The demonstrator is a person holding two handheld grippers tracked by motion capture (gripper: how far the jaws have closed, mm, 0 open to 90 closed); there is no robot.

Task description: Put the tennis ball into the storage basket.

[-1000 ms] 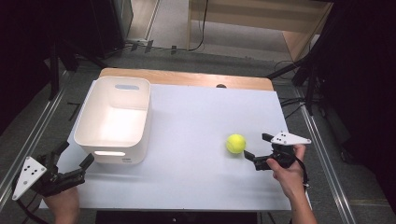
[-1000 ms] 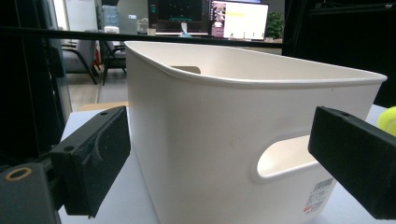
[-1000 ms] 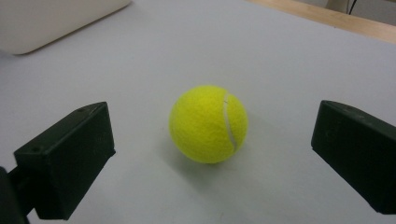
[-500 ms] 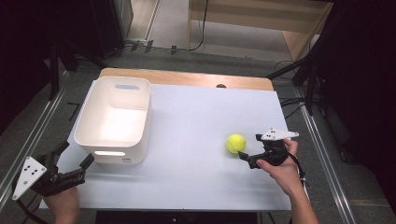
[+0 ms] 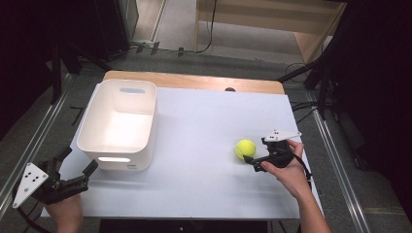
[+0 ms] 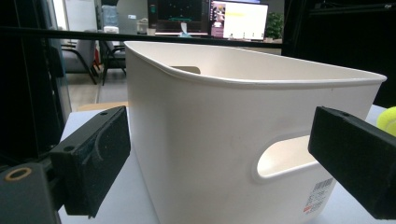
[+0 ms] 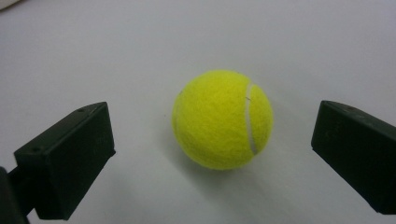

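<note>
A yellow tennis ball [image 5: 246, 149] rests on the white table top [image 5: 204, 131], right of centre. My right gripper [image 5: 253, 156] is open just to the ball's right, tips close to it. In the right gripper view the ball [image 7: 222, 119] lies between and slightly beyond the two spread jaws of my right gripper [image 7: 219, 163], untouched. My left gripper [image 5: 77, 166] is open at the near left corner, aimed at the white bin [image 5: 119, 124]. The left gripper view has the bin wall [image 6: 224, 140] and its handle slot close ahead of my left gripper [image 6: 210, 168]; a sliver of the ball [image 6: 387, 122] peeks past the right jaw.
The white bin stands empty at the table's left. A wooden strip [image 5: 194, 81] runs along the far edge. Dark stands and cables [image 5: 311, 77] surround the table on the floor. The table's right edge [image 5: 303, 145] lies just beyond my right hand.
My right gripper has moved left toward the ball, from a short gap to having its open tips beside it. The ball, bin and left gripper stayed put.
</note>
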